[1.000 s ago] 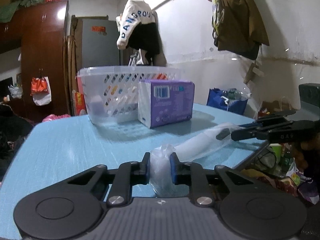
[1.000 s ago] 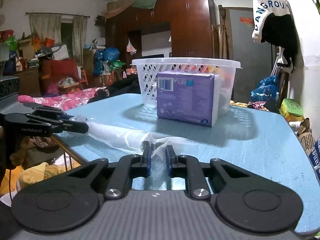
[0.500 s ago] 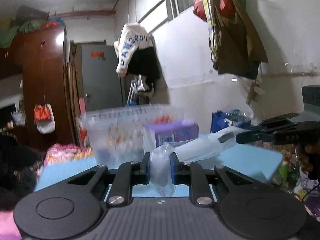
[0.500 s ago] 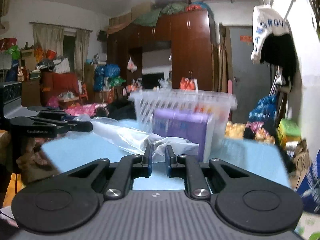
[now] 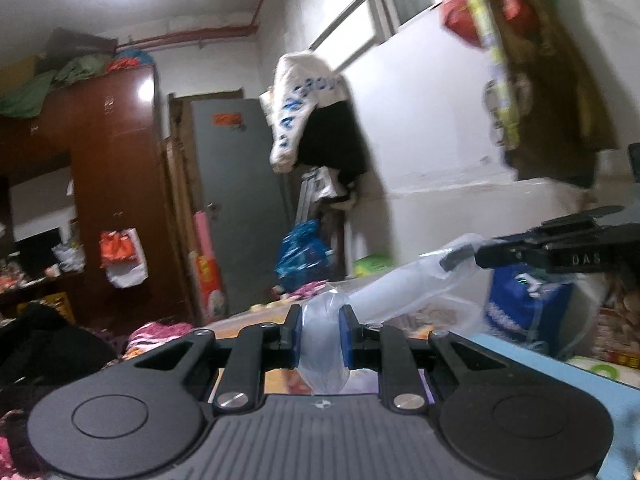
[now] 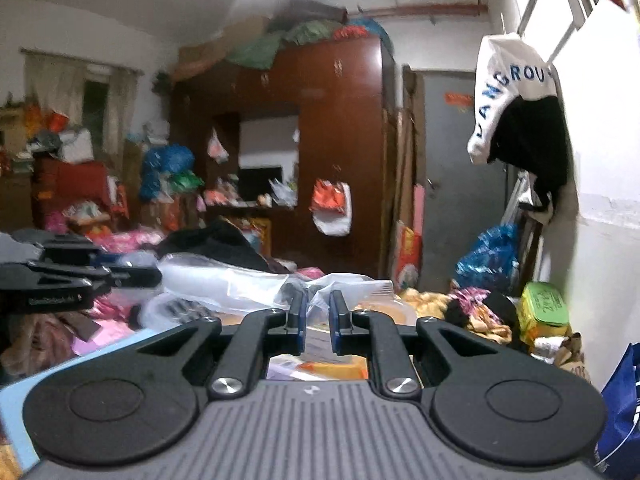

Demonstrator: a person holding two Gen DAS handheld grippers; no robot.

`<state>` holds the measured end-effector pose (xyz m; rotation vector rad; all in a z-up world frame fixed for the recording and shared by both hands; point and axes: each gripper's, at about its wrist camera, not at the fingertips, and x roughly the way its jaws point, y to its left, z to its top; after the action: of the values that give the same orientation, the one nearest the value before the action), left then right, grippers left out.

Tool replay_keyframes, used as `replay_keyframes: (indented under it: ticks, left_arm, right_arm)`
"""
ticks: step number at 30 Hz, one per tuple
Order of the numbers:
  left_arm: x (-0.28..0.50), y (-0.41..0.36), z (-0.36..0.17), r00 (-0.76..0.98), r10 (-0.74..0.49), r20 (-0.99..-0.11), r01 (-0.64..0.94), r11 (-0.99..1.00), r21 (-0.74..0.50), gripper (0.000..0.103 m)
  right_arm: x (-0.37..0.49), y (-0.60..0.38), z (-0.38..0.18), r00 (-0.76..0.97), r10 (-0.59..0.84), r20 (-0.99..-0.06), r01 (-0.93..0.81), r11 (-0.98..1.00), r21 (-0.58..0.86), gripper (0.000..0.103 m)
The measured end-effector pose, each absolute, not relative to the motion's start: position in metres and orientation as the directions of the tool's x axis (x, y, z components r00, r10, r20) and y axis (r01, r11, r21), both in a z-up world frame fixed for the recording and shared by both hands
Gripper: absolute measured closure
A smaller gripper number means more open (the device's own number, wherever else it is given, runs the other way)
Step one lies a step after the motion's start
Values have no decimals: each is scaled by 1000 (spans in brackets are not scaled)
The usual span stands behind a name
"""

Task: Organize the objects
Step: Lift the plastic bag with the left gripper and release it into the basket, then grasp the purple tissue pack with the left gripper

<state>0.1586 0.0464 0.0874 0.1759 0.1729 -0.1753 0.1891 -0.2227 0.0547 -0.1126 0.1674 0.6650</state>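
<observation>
A clear plastic bag [image 5: 404, 288] hangs stretched between my two grippers, lifted high above the table. My left gripper [image 5: 321, 330] is shut on one bunched end of the bag. My right gripper [image 6: 318, 312] is shut on the other end of the bag [image 6: 240, 284]. The right gripper also shows at the right of the left wrist view [image 5: 460, 256], and the left gripper at the left of the right wrist view [image 6: 148, 276]. The basket and purple pack lie low behind the fingers, mostly hidden.
A strip of the blue table [image 5: 568, 376] shows at the lower right, and its corner [image 6: 24, 400] at the lower left. A brown wardrobe [image 6: 340, 140], a grey door [image 5: 236, 200], hanging clothes [image 6: 520, 120] and floor clutter surround the table.
Both grippers have risen together with the bag held between them. The table, basket and purple pack have dropped almost out of view.
</observation>
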Motion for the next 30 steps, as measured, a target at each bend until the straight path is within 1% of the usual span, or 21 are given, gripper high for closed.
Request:
replay_keyframes:
  ticks: [3,6,12,13,14,15,16,17,18,19,20,22,25,30]
  left_arm:
    - [185,49,85,968,-113,-225,150,976,155,81]
    - [205,55,79,962,-84,-258,123,982,141,81]
    - [210,63,69,959,-67,-275,105,986,128,81]
    - [212,64,69,959,-64,-277,103,986,131,78]
    - [216,63,69,960,-47,-277,89,986,142,69]
    - [217,62,68,963,-13,-268,60,984,167,63]
    - [219,60,67,966,28,-257,25,979,202,46]
    - [219,58,67,968,61,-243,-5,975,224,31]
    - [218,58,66,971,78,-228,-24,973,231,25]
    - [217,58,66,973,70,-220,-20,975,221,21]
    - [215,58,67,974,52,-219,-6,978,208,20]
    - [211,56,69,975,37,-221,7,981,195,20]
    - [203,52,72,975,41,-220,4,980,197,20]
    - [169,50,70,977,-39,-211,71,986,148,18]
  right_arm:
    - [211,-204,48,787,561,-256,-595,800,-76,90]
    - [225,-191,43,791,537,-292,-579,812,-77,90]
    - [224,-190,36,790,530,-310,-576,814,-77,90]
    - [224,-192,35,789,531,-310,-577,813,-75,90]
    - [224,-194,34,786,534,-313,-578,813,-64,84]
    - [230,-194,36,783,534,-320,-576,816,-49,78]
    - [232,-196,36,787,523,-327,-563,826,-34,58]
    - [234,-197,36,794,513,-325,-550,835,-27,36]
    - [232,-199,36,804,505,-316,-539,842,-25,26]
    - [229,-201,35,813,497,-303,-529,848,-29,10]
    - [225,-203,34,825,486,-288,-516,856,-34,4]
    - [224,-206,35,839,470,-275,-498,866,-40,0]
    - [229,-210,37,826,476,-303,-505,863,-20,0]
    - [212,-226,38,815,507,-280,-529,848,-4,0]
